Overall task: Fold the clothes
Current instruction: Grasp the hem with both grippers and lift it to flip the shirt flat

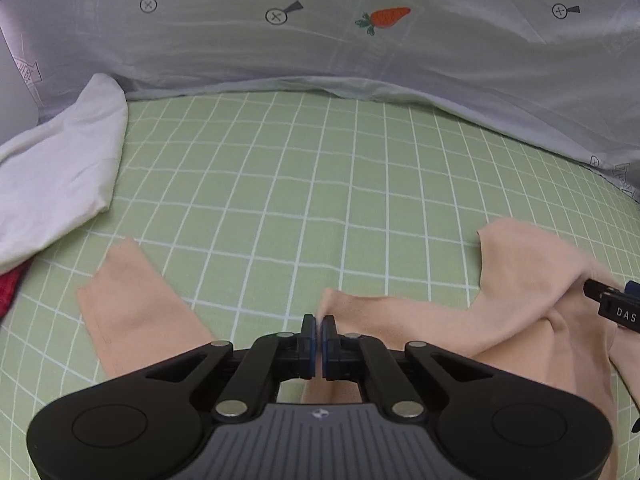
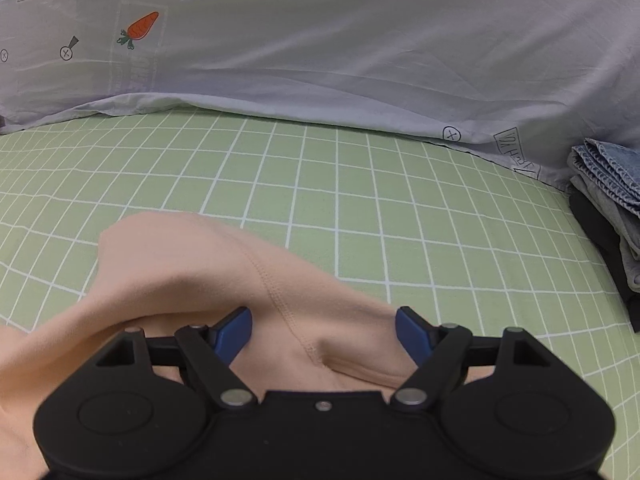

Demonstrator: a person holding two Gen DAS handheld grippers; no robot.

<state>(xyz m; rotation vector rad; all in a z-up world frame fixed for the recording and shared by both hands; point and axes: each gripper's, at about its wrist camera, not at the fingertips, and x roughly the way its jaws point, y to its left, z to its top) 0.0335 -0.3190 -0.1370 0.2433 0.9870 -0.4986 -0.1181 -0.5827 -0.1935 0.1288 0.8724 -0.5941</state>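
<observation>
A peach garment (image 1: 520, 280) lies crumpled on the green checked bedsheet (image 1: 280, 200), with one sleeve (image 1: 136, 304) spread out to the left. My left gripper (image 1: 319, 322) is shut on a raised fold of the peach garment's edge, and a thin strip of cloth shows between its blue pads. In the right wrist view the same peach garment (image 2: 192, 272) bulges up under my right gripper (image 2: 324, 330). Its blue pads stand wide apart and open, with a stitched seam lying between them. A black finger (image 1: 600, 292) of that gripper pokes into the cloth at the right edge of the left wrist view.
A pale grey quilt with a carrot print (image 1: 360, 40) runs along the far side of the bed. A white garment (image 1: 60, 176) and a bit of red cloth (image 1: 10, 288) lie at the left. A folded stack of jeans and grey clothes (image 2: 608, 208) sits at the right.
</observation>
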